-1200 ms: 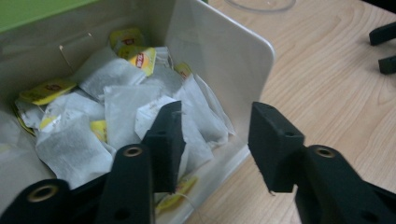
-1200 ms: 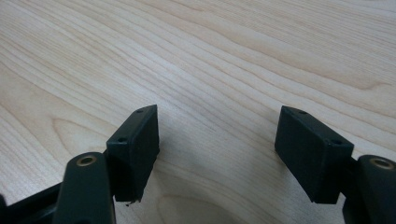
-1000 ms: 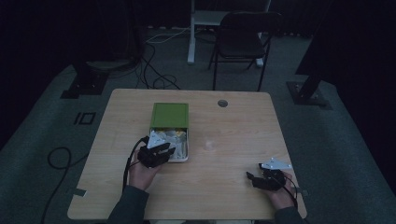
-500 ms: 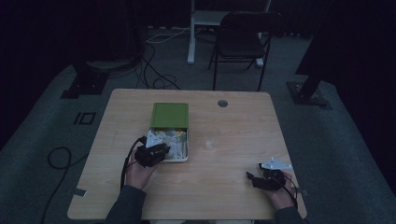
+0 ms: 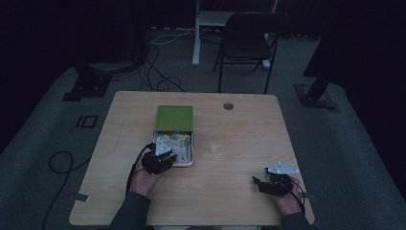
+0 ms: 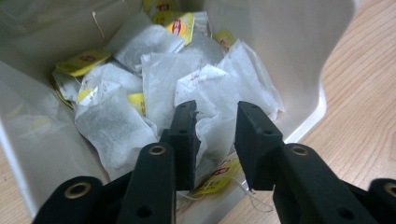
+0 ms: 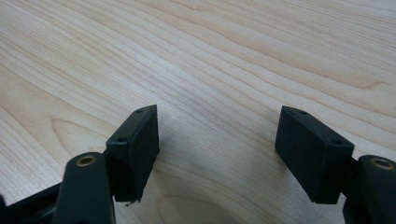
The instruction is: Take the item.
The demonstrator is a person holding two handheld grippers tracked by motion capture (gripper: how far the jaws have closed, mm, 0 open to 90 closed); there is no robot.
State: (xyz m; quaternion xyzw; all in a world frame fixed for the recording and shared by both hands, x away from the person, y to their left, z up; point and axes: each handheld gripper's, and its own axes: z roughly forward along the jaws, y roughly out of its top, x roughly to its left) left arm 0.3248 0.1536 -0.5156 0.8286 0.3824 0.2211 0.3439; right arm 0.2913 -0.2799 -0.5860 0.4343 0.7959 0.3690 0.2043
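A white box (image 5: pixel 191 154) of tea bags lies on the table, half slid out of its green sleeve (image 5: pixel 174 118). My left gripper (image 5: pixel 166 155) reaches over the box's near end. In the left gripper view the box wall (image 6: pixel 289 42) rises around several white tea bags with yellow tags, and my left gripper (image 6: pixel 216 112) has its jaws drawn close on one tea bag (image 6: pixel 212 86) that fills the narrow gap. My right gripper (image 5: pixel 258 184) rests low at the table's near right. It (image 7: pixel 217 123) stands wide open over bare wood with nothing between the jaws.
The wooden table (image 5: pixel 239 139) has a round cable hole (image 5: pixel 228 106) near its far edge. A dark chair (image 5: pixel 249 38) and cables on the floor lie beyond the table. Bare wood stretches between the box and my right gripper.
My left gripper has edged forward over the box's near end. The right hand and gripper have stayed put.
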